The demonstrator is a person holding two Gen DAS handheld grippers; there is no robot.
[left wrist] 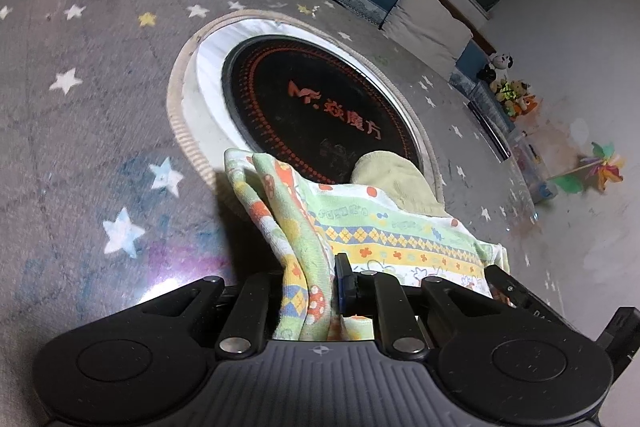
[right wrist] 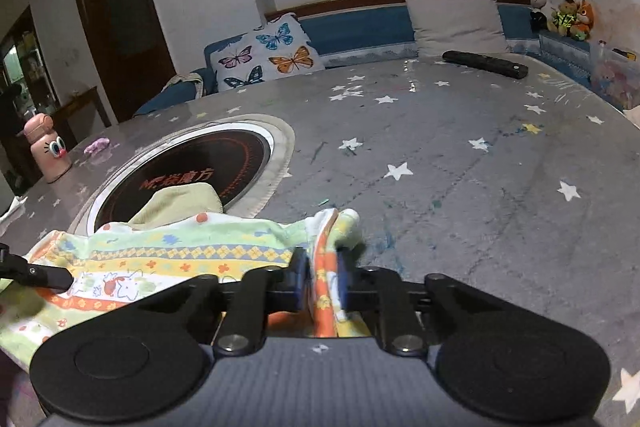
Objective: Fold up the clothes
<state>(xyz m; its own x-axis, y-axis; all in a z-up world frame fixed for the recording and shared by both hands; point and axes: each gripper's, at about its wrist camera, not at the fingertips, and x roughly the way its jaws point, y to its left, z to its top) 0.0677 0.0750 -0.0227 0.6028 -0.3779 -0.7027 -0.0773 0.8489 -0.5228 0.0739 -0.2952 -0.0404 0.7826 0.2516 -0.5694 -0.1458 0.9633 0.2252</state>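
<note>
A small patterned garment (left wrist: 384, 231) in pale green, yellow and orange is stretched between both grippers above the star-print table. My left gripper (left wrist: 310, 287) is shut on its bunched left edge. In the right wrist view the same garment (right wrist: 172, 251) spreads to the left, and my right gripper (right wrist: 322, 281) is shut on its bunched right edge. A pale yellow-green cuff or collar part (right wrist: 180, 203) of the garment lies over the black round hob. The other gripper's tip (right wrist: 40, 275) shows at the garment's far corner.
A black round induction hob (left wrist: 320, 99) with orange lettering is set in the grey star-print table (right wrist: 460, 167). A pink bottle (right wrist: 46, 151), a small pink object (right wrist: 98, 145) and a black remote (right wrist: 486, 64) lie on the table. Sofa cushions (right wrist: 268, 55) stand behind.
</note>
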